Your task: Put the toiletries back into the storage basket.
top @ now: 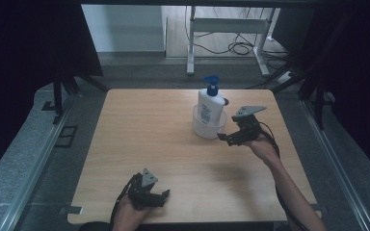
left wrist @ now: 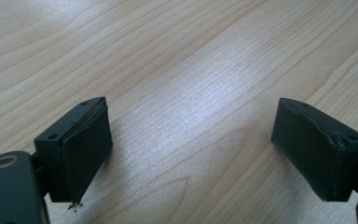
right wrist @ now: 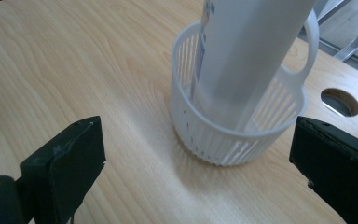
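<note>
Bottle (top: 210,103) in basket (top: 207,129), just ahead of R gripper (top: 225,138), jaws wide.

A round hole (right wrist: 340,101) sat in the wooden desk (top: 139,144), just past the fingers. White frame legs (top: 226,29) and cables (top: 238,47) lay far beyond.

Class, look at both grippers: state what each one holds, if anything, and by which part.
Nothing is held. The left gripper stands open over bare wooden table; the right gripper is open, short of the white slotted plastic basket holding the white pump bottle.
</note>
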The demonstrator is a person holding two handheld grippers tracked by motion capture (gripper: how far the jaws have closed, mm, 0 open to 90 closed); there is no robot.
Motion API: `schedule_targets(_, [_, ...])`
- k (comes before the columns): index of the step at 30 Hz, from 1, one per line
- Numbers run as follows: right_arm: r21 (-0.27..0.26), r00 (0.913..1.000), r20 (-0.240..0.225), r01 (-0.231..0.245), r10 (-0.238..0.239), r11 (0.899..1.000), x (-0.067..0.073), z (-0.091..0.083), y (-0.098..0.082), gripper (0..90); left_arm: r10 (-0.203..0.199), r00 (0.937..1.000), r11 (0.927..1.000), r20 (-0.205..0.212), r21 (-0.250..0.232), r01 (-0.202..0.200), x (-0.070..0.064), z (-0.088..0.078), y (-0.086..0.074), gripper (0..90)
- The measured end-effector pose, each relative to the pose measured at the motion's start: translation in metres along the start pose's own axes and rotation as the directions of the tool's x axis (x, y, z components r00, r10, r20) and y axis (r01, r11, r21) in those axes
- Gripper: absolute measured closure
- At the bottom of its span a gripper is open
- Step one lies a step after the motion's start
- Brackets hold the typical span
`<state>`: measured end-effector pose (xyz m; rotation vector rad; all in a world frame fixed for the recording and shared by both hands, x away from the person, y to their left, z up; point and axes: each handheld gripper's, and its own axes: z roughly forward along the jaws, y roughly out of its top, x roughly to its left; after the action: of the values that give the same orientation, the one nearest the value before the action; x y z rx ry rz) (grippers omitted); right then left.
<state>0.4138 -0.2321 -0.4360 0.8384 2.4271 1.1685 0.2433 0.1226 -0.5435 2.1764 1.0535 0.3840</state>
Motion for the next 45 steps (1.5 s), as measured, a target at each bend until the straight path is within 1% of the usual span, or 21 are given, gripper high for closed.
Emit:
schedule_targets(9, [0.014,0.9998,0.004,-0.018,0.018,1.0,0.002,-0.008,-0.018,2.7,0.0,1.0,1.0,-0.001,0.001,0.0,0.0,0.0,0.0,11.4])
schedule_targets(16, [0.021,0.9989,0.005,-0.046,0.046,0.999,0.002,-0.013,-0.035,2.7,0.0,1.0,1.0,-0.001,0.001,0.0,0.0,0.0,0.0,11.4])
schedule_targets(31, [0.051,0.997,0.033,-0.072,0.071,0.996,0.002,-0.021,-0.07,2.8,-0.003,1.0,1.0,-0.002,0.001,0.003,0.0,0.0,0.0,11.4])
schedule_targets(35, [0.05,0.9963,0.04,-0.078,0.076,0.996,0.002,-0.025,-0.078,2.7,-0.003,1.0,1.0,-0.002,0.001,0.003,0.0,0.0,0.0,11.3])
schedule_targets(41, [0.05,0.9958,0.04,-0.084,0.083,0.995,0.006,-0.031,-0.089,2.7,-0.003,1.0,1.0,-0.001,0.001,0.003,0.0,0.0,0.0,11.4])
schedule_targets(45, [0.058,0.9955,0.039,-0.089,0.087,0.994,0.011,-0.031,-0.098,2.7,-0.003,1.0,1.0,-0.001,0.001,0.003,0.0,0.0,0.0,11.4])
